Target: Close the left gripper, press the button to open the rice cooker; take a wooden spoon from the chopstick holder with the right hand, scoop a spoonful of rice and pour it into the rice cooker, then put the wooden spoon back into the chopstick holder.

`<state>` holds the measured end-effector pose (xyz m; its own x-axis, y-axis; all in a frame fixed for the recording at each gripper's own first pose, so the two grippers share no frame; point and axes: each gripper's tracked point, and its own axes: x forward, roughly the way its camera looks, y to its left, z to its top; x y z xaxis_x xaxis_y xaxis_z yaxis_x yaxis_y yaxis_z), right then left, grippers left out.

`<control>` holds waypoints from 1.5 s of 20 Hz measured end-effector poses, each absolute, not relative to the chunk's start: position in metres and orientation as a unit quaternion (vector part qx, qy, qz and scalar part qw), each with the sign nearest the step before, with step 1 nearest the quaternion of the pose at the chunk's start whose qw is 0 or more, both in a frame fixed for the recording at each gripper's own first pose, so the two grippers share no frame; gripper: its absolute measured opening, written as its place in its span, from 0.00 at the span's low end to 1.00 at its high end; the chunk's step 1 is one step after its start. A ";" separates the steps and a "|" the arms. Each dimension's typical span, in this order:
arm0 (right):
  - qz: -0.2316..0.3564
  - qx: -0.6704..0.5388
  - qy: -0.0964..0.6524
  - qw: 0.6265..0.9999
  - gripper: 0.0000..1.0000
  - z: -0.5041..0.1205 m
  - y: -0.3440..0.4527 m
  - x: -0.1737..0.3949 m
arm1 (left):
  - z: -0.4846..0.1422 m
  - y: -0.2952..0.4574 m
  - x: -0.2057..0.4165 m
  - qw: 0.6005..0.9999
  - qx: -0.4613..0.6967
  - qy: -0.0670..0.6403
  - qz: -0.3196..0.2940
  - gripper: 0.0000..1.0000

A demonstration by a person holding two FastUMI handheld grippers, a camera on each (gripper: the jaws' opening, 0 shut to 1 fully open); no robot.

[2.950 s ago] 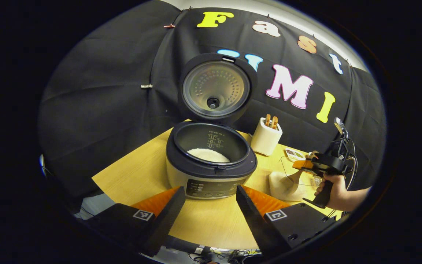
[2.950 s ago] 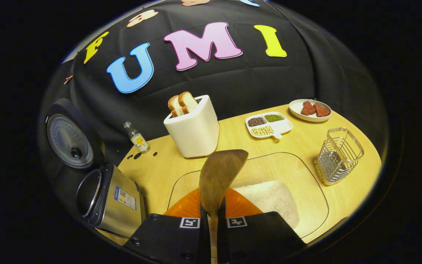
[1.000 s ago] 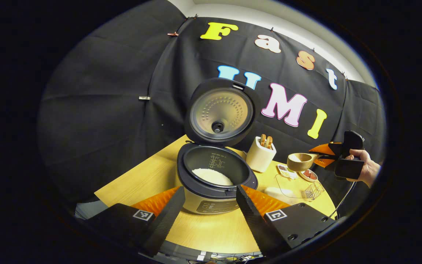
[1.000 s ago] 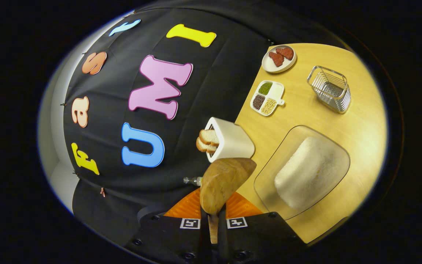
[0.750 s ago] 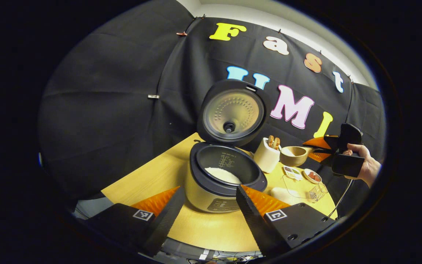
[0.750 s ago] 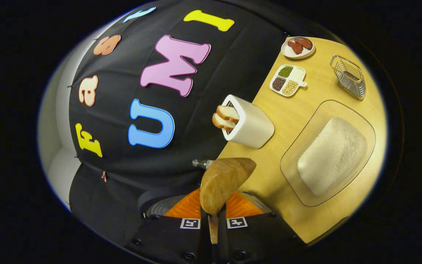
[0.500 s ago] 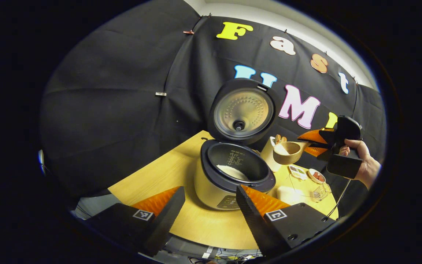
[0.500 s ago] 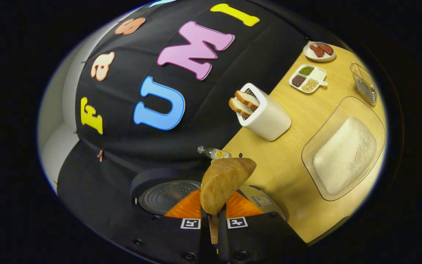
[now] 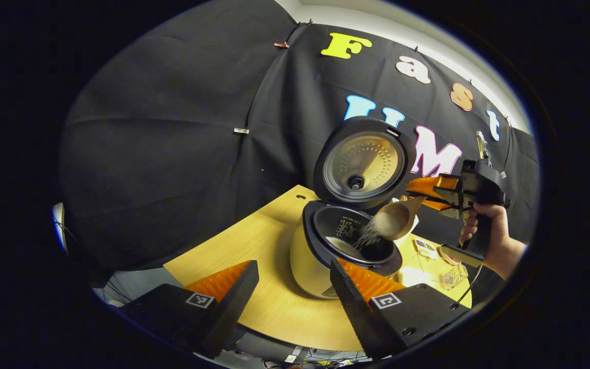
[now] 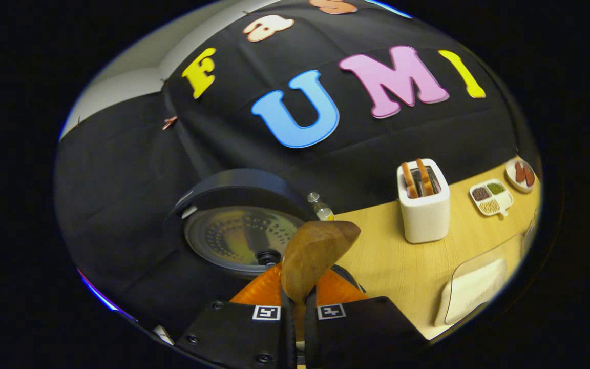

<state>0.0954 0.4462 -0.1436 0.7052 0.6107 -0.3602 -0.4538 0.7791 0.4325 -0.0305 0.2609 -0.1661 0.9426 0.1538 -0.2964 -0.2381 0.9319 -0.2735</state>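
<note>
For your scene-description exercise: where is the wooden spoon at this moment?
In the left gripper view the wooden spoon is at right of centre, tilted over the open rice cooker and spilling rice into it, held by the right gripper, just below the raised lid.

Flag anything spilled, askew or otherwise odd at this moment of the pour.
Nothing stands out. The wooden spoon, held in the right claw, is tipped over the open rice cooker, and the falling rice lands inside the pot. No grains show on the table.
</note>
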 end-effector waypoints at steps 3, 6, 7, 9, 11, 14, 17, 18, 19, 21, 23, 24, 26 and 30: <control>0.339 0.075 0.218 0.912 0.11 -0.149 0.468 0.082 | -0.163 0.266 -0.027 0.976 -0.137 0.133 0.102 0.95; 0.371 0.012 0.207 0.905 0.11 -0.165 0.479 0.070 | -0.160 0.273 -0.023 0.980 -0.103 0.133 0.110 0.95; 0.378 -0.011 0.200 0.904 0.11 -0.167 0.481 0.068 | -0.158 0.272 -0.022 0.980 -0.099 0.132 0.109 0.95; 0.399 -0.057 0.179 0.897 0.11 -0.170 0.485 0.060 | -0.157 0.270 -0.020 0.981 -0.099 0.130 0.106 0.95; 0.430 -0.098 0.155 0.884 0.11 -0.171 0.493 0.045 | -0.157 0.268 -0.019 0.981 -0.099 0.129 0.105 0.95; 0.466 -0.124 0.149 0.863 0.11 -0.181 0.500 0.026 | -0.157 0.264 -0.018 0.981 -0.099 0.129 0.103 0.95; 0.467 -0.132 0.156 0.860 0.12 -0.191 0.495 0.023 | -0.154 0.263 -0.017 0.983 -0.081 0.125 0.104 0.96; 0.461 -0.119 0.168 0.863 0.11 -0.194 0.492 0.024 | -0.152 0.262 -0.017 0.984 -0.073 0.124 0.103 0.95; 0.450 -0.102 0.180 0.869 0.11 -0.194 0.485 0.029 | -0.152 0.260 -0.016 0.985 -0.066 0.124 0.101 0.95; 0.424 -0.059 0.191 0.883 0.16 -0.183 0.472 0.040 | -0.148 0.255 -0.016 0.986 -0.057 0.122 0.097 0.95; 0.396 -0.012 0.189 0.898 0.12 -0.162 0.456 0.055 | -0.145 0.246 -0.016 0.987 -0.056 0.120 0.091 0.95; 0.377 0.009 0.186 0.907 0.11 -0.151 0.445 0.064 | -0.142 0.241 -0.015 0.987 -0.056 0.120 0.088 0.95; 0.331 0.046 0.178 0.926 0.11 -0.127 0.412 0.083 | -0.136 0.229 -0.012 0.988 -0.057 0.115 0.082 0.95; 0.253 0.120 0.163 0.946 0.11 -0.092 0.335 0.113 | -0.124 0.211 -0.002 0.990 -0.056 0.103 0.073 0.95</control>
<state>0.1133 0.3346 -0.0920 0.8190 0.5174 -0.2479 -0.4390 0.8434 0.3098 -0.0021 0.2112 -0.1236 0.9679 0.1340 -0.2126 -0.1570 0.9830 -0.0956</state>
